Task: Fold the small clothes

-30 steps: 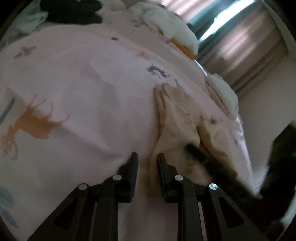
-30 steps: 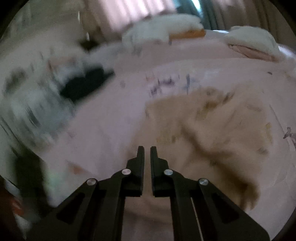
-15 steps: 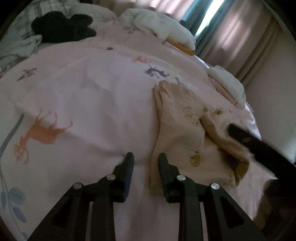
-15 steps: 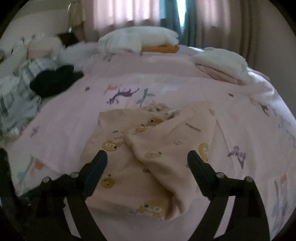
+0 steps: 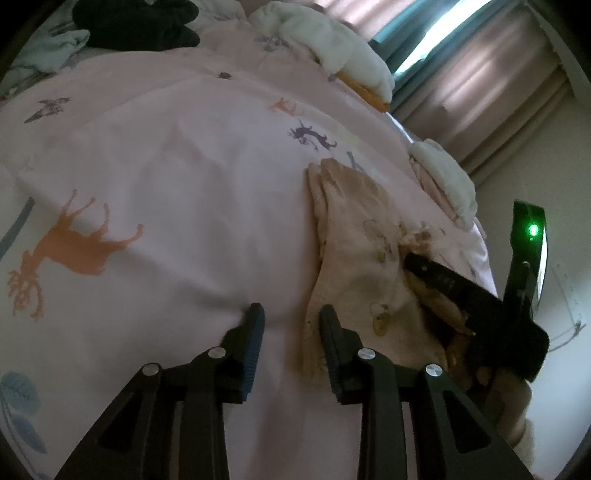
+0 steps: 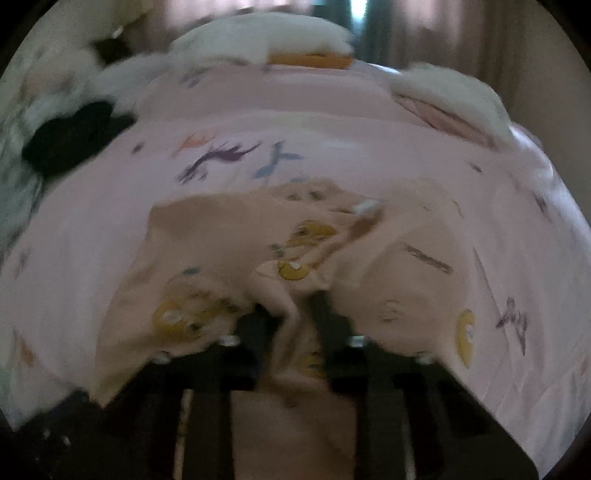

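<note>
Right now a small beige garment [image 5: 354, 254] printed with yellow cartoon figures lies on a pink bedspread [image 5: 192, 177] patterned with animals. The right gripper [image 6: 291, 314] has just been closing, and its jaws now pinch a bunched fold of that garment near the middle of its near side, so the cloth rises in a ridge between the fingers and drapes over both of them. That view is blurred, so finer detail of the fold cannot be made out. From the left wrist, the same gripper shows as a dark arm reaching onto the garment from the right, with a green light glowing on its body.

The left gripper [image 5: 291, 317] sits low over the bedspread at the garment's left edge. Its jaws have been opening slightly and stand apart with nothing clamped; only bare bedspread shows between them, and the garment's edge lies just beside the right-hand finger [image 5: 332, 343].

Farther back on the bed lie a black piece of clothing [image 5: 140, 22], a white bundle [image 5: 332, 44] and another white pile [image 5: 447, 181] by the curtains [image 5: 491, 81].
</note>
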